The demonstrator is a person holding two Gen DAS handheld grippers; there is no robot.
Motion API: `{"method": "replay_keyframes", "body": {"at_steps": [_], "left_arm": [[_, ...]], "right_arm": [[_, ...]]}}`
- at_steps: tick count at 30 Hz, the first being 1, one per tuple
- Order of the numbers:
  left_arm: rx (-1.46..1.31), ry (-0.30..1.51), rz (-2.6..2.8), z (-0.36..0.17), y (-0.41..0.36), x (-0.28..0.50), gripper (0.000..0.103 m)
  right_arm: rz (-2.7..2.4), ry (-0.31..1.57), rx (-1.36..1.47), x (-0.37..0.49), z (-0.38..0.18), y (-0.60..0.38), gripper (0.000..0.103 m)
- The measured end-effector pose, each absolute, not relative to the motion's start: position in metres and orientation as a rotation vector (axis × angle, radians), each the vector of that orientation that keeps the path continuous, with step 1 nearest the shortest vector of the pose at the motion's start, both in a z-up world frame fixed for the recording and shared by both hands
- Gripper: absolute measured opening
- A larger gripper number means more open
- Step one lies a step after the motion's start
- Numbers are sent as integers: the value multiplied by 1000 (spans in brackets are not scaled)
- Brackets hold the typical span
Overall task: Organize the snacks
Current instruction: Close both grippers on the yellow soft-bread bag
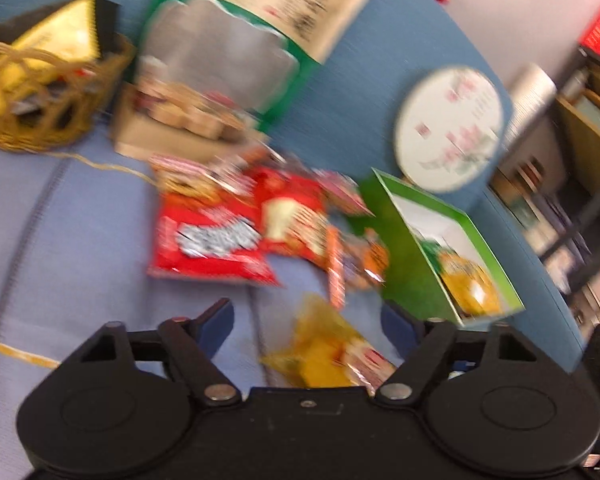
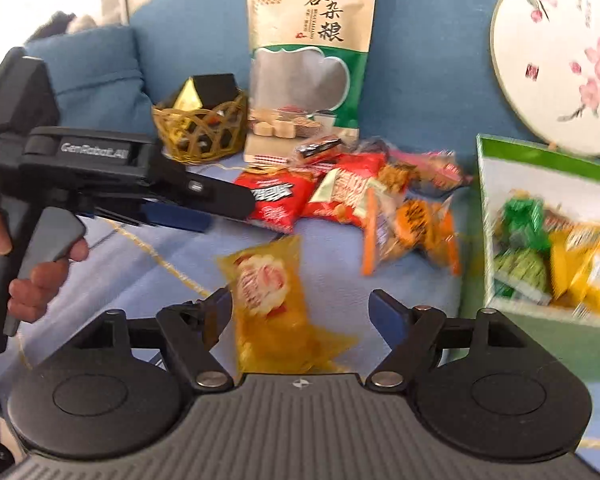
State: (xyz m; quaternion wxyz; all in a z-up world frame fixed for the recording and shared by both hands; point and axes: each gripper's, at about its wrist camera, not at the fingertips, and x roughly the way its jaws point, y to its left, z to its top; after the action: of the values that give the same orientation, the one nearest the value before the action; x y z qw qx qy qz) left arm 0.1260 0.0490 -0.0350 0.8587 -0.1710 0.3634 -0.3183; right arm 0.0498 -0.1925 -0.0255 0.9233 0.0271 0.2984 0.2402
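A yellow snack packet point(image 2: 272, 300) lies on the light blue cushion between the fingers of my open right gripper point(image 2: 302, 308); the pads do not press it. In the blurred left wrist view a yellow packet point(image 1: 324, 348) lies in the gap of my open left gripper point(image 1: 308, 320), untouched. The left gripper point(image 2: 228, 204) also shows from the side in the right wrist view, held by a hand point(image 2: 40, 276), above and left of the packet. A pile of red and orange snack packets point(image 2: 340, 192) point(image 1: 220, 236) lies behind. A green box point(image 2: 540, 160) point(image 1: 404, 280) at the right holds yellow and green packets.
A wicker basket point(image 2: 200, 128) point(image 1: 40, 92) with a gold and black box stands at the back left. A large green and beige bag point(image 2: 312, 60) point(image 1: 228, 64) leans on the blue backrest. A round painted fan point(image 2: 560, 60) point(image 1: 448, 128) leans behind the box. Shelves stand at the far right.
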Motion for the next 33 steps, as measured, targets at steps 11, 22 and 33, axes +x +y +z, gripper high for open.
{"method": "replay_keyframes", "body": {"at_steps": [11, 22, 33], "left_arm": [[-301, 852, -744, -33, 27, 114, 81], [-351, 1015, -771, -30, 32, 117, 100], [-301, 991, -794, -12, 38, 109, 99]], "right_arm": [[580, 646, 31, 48, -31, -187, 103], [541, 648, -60, 43, -29, -186, 103], [646, 711, -69, 41, -27, -176, 103]]}}
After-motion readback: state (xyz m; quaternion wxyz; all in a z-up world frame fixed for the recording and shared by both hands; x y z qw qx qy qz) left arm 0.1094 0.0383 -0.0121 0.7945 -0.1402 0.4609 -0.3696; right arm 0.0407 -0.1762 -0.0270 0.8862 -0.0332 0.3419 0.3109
